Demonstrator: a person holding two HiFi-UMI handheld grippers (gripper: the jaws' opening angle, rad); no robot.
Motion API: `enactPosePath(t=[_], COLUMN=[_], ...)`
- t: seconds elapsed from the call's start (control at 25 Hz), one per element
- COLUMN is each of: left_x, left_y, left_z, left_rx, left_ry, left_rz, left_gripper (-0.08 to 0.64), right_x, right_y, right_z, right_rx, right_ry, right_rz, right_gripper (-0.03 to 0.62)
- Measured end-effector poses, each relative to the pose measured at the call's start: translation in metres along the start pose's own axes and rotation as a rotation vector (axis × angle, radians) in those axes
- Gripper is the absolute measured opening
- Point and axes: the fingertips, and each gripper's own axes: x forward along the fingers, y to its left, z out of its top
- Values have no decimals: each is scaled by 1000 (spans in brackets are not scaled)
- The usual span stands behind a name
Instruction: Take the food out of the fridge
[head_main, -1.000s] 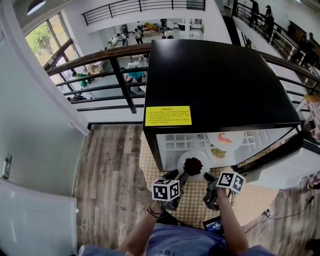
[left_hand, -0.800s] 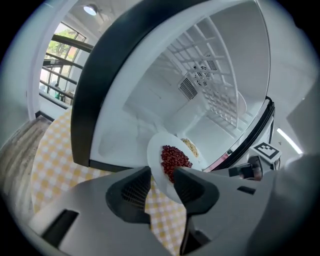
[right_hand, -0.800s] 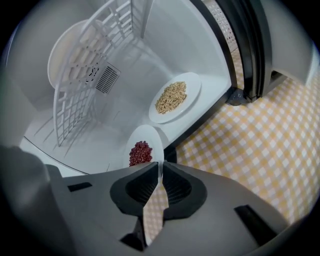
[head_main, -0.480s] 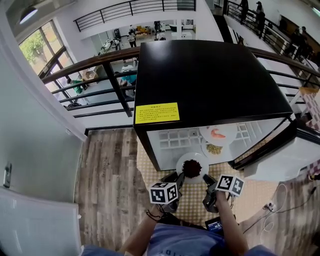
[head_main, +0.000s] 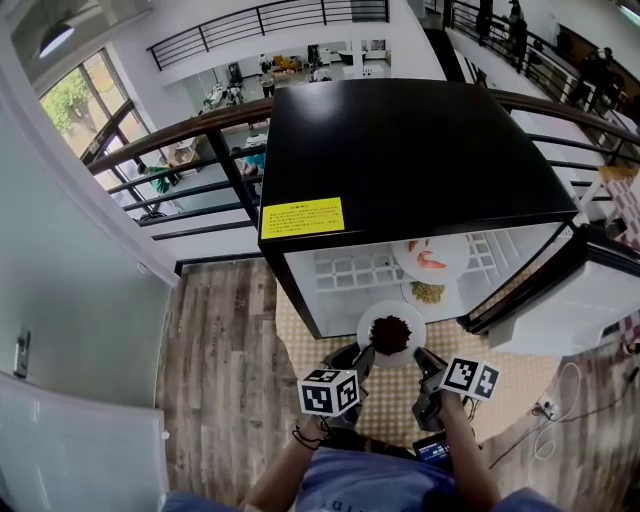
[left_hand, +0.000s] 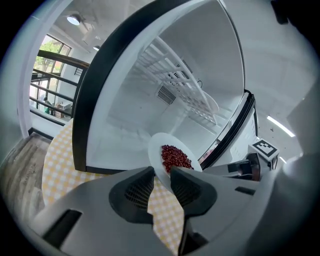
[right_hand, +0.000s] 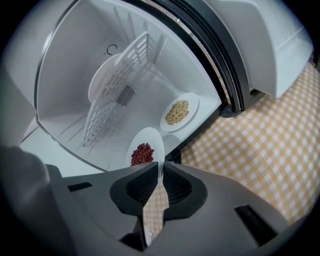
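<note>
A white plate of dark red beans (head_main: 391, 333) hangs at the open front of the black-topped fridge (head_main: 420, 150). Both grippers hold it by its near rim. My left gripper (head_main: 362, 355) has just been closing its jaws, and they now pinch the plate (left_hand: 172, 155) at its left edge, as the left gripper (left_hand: 161, 175) view shows. My right gripper (head_main: 420, 358) is shut on the rim's right edge. In the right gripper view the plate (right_hand: 144, 150) stands edge-on between the right gripper (right_hand: 160, 167) pads.
A plate of shrimp (head_main: 432, 258) sits on the wire shelf and a plate of pale grains (head_main: 427, 292) on the fridge floor. The fridge door (head_main: 570, 290) stands open at the right. A yellow checked mat (head_main: 320, 340) lies underneath, and a railing (head_main: 200, 150) runs behind.
The left jaws have closed onto the plate's rim. Both grippers and the bean plate have risen a little and come slightly out of the fridge toward me.
</note>
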Motion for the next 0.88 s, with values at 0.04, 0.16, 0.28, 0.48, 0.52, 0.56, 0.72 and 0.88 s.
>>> enactPosePath(t=[0.04, 0.16, 0.28, 0.48, 0.52, 0.56, 0.72, 0.88], left_x=[-2, -10, -16, -24, -26, -28, -36, -44], left_y=[-4, -15, -26, -44, -48, -52, -69, -86], left_z=[2, 5, 7, 3, 1, 0, -9, -19], left_rx=[-4, -9, -6, -24, -26, -29, -30, -26], left_ry=[-4, -17, -34, -56, -61, -66, -77, -85], left_rz=[-4, -13, -14, -7, -5, -2, 7, 20], left_gripper=[114, 114, 114, 114, 114, 114, 114, 114], right_x=[-4, -18, -30, -50, -55, -59, -78, -97], right_y=[3, 8, 12, 14, 14, 14, 11, 4], right_z=[1, 3, 6, 9, 8, 8, 3, -2], right_rx=[0, 0, -10, -33, -39, -44, -52, -57], right_ry=[-7, -23, -39, -59, -61, -62, -62, -59], right_rz=[10, 33, 51, 73, 76, 79, 94, 106], right_gripper=[41, 41, 41, 41, 41, 41, 41, 41])
